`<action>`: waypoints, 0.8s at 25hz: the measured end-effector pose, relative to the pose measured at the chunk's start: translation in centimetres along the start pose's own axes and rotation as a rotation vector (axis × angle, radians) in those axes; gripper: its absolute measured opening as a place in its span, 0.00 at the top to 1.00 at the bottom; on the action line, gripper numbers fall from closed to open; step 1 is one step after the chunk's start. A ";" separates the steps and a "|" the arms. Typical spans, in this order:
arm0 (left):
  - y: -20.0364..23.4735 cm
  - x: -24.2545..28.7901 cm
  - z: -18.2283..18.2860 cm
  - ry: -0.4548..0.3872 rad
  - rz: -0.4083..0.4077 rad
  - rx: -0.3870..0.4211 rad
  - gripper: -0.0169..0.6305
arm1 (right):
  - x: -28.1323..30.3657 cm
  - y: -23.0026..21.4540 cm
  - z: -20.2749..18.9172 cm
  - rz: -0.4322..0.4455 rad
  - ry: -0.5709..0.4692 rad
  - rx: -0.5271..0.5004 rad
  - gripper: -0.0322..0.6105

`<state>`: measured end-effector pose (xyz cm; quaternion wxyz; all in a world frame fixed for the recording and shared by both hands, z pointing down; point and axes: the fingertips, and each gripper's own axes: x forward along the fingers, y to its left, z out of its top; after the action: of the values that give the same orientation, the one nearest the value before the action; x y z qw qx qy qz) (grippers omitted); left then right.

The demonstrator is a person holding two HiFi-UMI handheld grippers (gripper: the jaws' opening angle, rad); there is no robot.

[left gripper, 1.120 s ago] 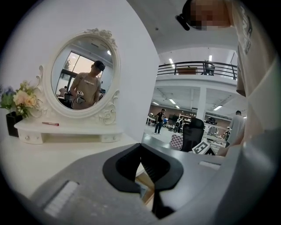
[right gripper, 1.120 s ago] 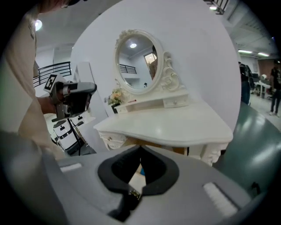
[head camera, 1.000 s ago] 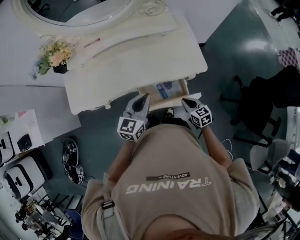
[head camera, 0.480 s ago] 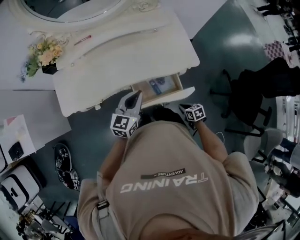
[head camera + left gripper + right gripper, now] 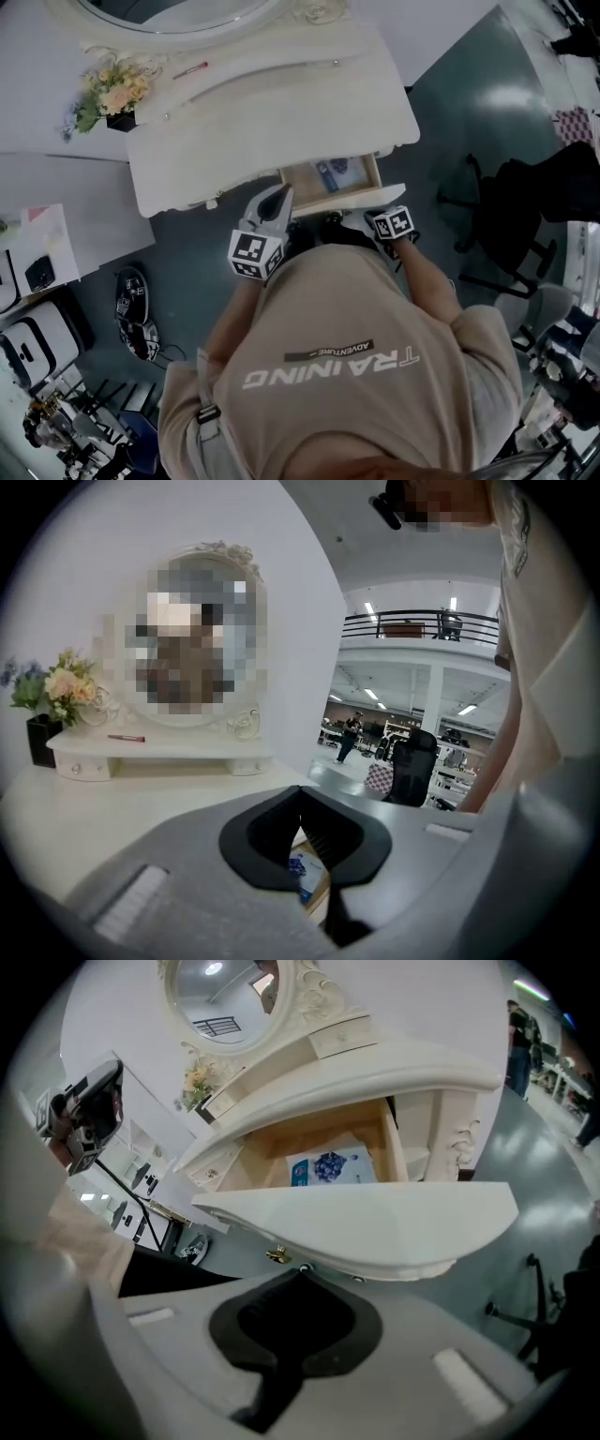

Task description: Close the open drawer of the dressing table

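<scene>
**White, wood-lined drawer of white curved-top dressing table: open, closure not begun**

Change noted. Against the head view of a second earlier, the right gripper was found lowered from the right end of the drawer front to a place just beneath its curved lip. The left gripper was held much as before, at the drawer's left corner. The drawer's reach out of the table was not seen to have altered. It was therefore judged that the push had not yet been started and that the grippers were only being set for it.

Location. The drawer was recorded under the right half of the table top, pulled out towards the person.

Grippers. Both pairs of jaws were seen pressed together with nothing held. In the right gripper view the tips lay just below the drawer front; contact could not be confirmed.

Count.
- Drawer standing open: one.
- Grippers: two.
- Blue-and-white packet, in the drawer: one.
- Small brass knob, under the drawer front: one.
- Oval white-framed mirror: one.
- Bunch of pale flowers in a dark pot: one.
- Red pen, on the rear shelf: one.
</scene>
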<state>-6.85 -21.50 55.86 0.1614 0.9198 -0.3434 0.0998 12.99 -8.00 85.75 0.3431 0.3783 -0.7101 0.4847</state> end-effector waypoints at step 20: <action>2.6 0.6 2.2 -0.068 0.099 -0.020 0.96 | 1.5 -0.8 3.5 0.033 0.062 -0.031 0.95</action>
<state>-8.02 -24.50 54.57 0.1534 0.9031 -0.3945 0.0728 12.53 -11.83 86.30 0.3630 0.3458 -0.7127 0.4906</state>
